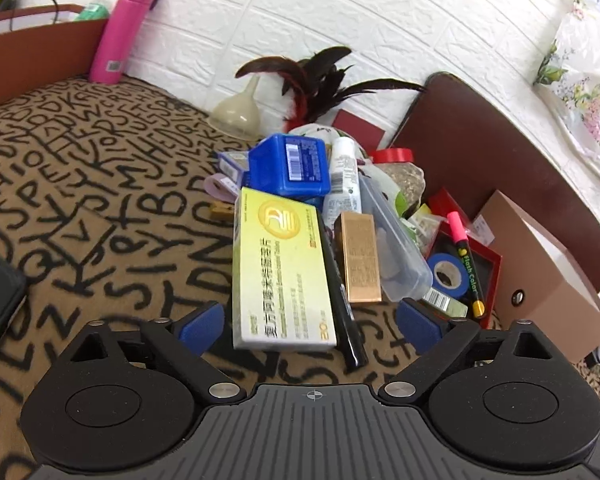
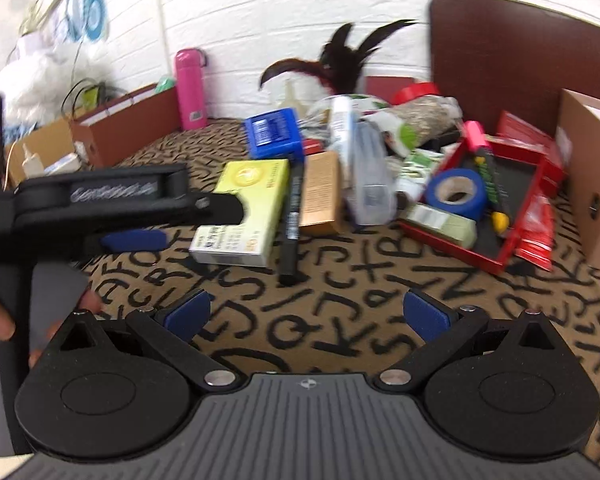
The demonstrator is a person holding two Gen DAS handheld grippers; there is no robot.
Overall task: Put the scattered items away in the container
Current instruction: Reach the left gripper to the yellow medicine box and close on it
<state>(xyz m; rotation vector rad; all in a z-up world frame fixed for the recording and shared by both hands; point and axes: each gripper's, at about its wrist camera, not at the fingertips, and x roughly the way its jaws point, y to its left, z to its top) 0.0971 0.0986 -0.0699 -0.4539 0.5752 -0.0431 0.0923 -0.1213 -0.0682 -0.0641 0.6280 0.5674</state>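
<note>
Here the left tool (spread wide) straddles the yellow box edge.

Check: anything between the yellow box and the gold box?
Yes. A black marker lies lengthwise between the yellow box and the gold box. Both wrist views show it.
</note>
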